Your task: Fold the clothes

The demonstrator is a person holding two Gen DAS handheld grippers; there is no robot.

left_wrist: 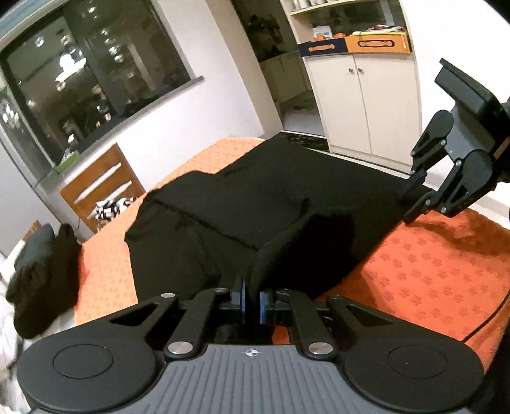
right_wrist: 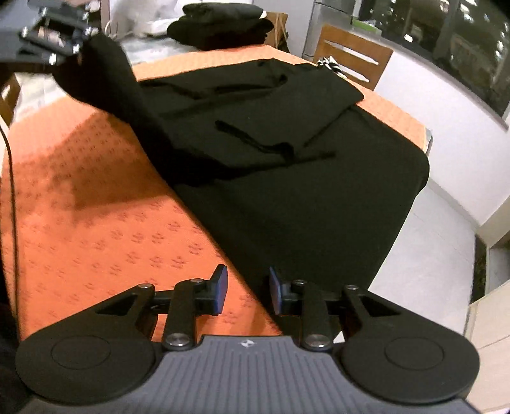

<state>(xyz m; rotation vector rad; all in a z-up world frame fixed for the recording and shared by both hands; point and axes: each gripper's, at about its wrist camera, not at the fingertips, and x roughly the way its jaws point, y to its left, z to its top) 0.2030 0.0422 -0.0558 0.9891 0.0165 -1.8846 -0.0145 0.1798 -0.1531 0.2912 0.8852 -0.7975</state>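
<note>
— Which step are you on?

— Mid-fold, I judge. My left gripper (left_wrist: 251, 301) is pinched on a lifted flap of the black garment (right_wrist: 287, 133), which lies spread on the orange tablecloth (right_wrist: 95, 223); that flap needs carrying across the garment.

— And the right?

— My right gripper (right_wrist: 247, 288) hangs parted, gripping nothing, over the garment's near edge.

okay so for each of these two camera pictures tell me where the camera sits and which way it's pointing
Left wrist: sits on the left claw, looking along the orange table toward a cabinet; its own fingers pinch the black garment; the right claw shows at right.
Right wrist: sits on the right claw, open over the garment's edge, looking the other way toward a folded black stack; the left claw shows top left.
Shared: garment, table, both claws.
</note>
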